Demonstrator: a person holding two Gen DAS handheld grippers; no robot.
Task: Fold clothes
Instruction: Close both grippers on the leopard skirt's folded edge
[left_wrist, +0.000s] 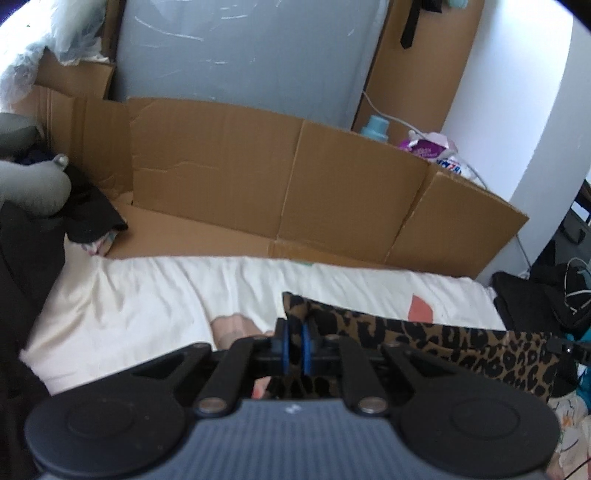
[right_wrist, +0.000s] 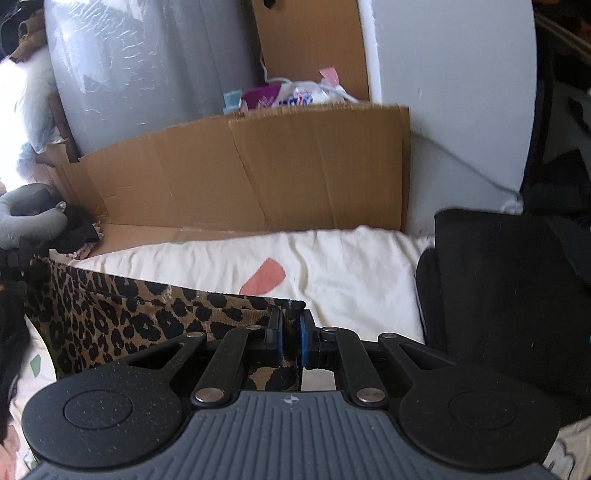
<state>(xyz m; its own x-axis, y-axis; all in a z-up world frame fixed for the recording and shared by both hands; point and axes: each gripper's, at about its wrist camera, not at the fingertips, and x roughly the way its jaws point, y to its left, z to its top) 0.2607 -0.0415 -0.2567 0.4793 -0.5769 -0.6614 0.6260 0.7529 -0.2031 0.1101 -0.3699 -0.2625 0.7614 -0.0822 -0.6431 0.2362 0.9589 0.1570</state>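
Clearly, one top corner of the leopard-print garment is pinched in the nearly closed left gripper, and the opposite corner is clamped in the right gripper. The cloth is stretched between them above the cream bedsheet, before a cardboard sheet.

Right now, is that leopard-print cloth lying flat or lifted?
Lifted: both tongs, left and right, pinch the leopard-print cloth, stretched between them above the sheet.
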